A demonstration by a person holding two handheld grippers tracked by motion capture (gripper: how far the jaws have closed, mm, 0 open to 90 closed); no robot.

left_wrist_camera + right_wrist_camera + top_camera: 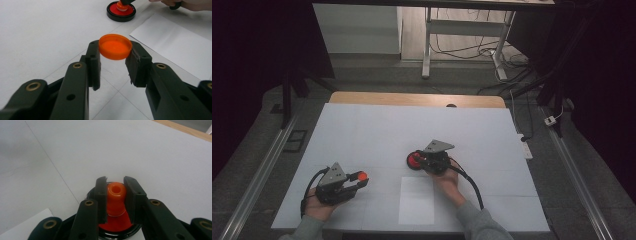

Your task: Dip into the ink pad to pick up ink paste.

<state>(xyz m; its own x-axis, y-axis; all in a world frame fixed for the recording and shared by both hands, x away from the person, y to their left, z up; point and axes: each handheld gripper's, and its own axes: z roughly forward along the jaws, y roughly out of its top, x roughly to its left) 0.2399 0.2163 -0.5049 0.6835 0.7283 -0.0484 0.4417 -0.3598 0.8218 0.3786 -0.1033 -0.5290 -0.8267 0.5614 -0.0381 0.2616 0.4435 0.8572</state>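
Orange cap: I see it clamped flat between the pads of my left gripper, held clear above the white tabletop.
Left gripper: closed on the cap rim, near the tabletop's front left.
Right gripper: closed on the orange stamp handle.
Stamp position: upright, its foot in the black-rimmed red ink pad.
Ink pad: on the tabletop, just beyond the white paper sheet.
Spacing: my two grippers stand well apart.
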